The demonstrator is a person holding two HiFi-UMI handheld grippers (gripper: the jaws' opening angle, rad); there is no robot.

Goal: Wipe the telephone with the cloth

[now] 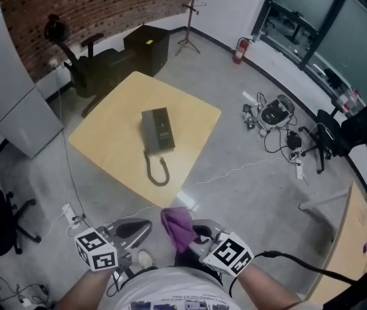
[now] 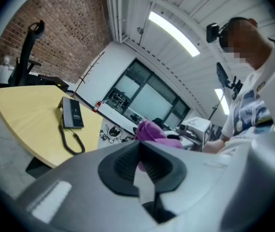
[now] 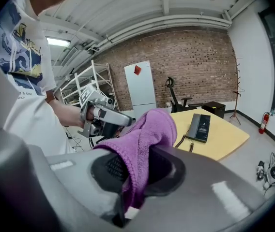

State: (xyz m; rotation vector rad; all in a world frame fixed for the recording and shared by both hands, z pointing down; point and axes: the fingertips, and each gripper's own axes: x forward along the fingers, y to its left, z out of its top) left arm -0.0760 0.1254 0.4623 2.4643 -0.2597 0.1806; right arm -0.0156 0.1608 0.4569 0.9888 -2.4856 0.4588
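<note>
Fingers of the left gripper [image 2: 140, 164] are pressed together with nothing between them. Those of the right gripper [image 3: 136, 174] are clamped on a purple cloth [image 3: 149, 132] that bunches up above them. Both grippers hang close to the person's body, well short of the surface [image 1: 115, 144], a yellow square top on a grey floor [image 1: 248, 192]. The black telephone [image 1: 157, 129] lies near its middle, with the coiled cord [image 1: 157, 170] trailing toward the near edge. Far off stand a brick wall [image 1: 99, 5], a coat stand [image 1: 191, 11] and a red fire extinguisher [image 1: 240, 49]. Print on the telephone is too small to read.
</note>
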